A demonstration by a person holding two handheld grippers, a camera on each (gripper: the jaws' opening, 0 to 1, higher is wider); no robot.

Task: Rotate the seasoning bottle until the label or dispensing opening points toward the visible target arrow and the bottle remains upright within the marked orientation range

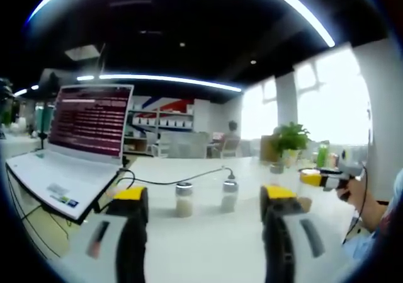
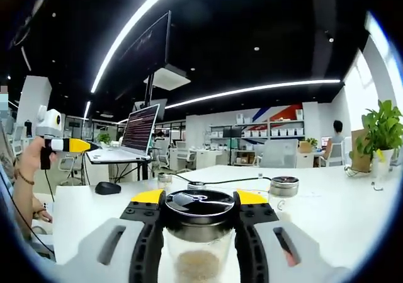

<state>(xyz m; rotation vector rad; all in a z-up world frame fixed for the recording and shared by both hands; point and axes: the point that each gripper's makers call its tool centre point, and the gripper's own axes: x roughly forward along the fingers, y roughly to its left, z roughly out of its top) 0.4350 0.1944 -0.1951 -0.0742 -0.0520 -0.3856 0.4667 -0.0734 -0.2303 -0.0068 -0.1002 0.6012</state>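
Observation:
In the right gripper view a clear seasoning bottle [image 2: 200,232] with a black lid and brown grains at its bottom stands upright between my jaws. My right gripper [image 2: 200,198] is shut on it just below the lid. In the left gripper view my left gripper [image 1: 204,195] is open wide with nothing between its yellow-tipped jaws. Beyond it two small seasoning bottles [image 1: 184,199] [image 1: 229,195] stand upright on the white table [image 1: 208,245]. The right gripper [image 1: 318,178] comes in from the right, held by a hand. The left gripper [image 2: 66,145] shows at the left of the right gripper view.
An open laptop [image 1: 82,138] sits at the table's left edge with a black cable [image 1: 164,182] running to the bottles. Another jar [image 2: 284,191], a black mouse [image 2: 108,187] and a potted plant [image 2: 381,128] stand on the table. Desks and chairs lie behind.

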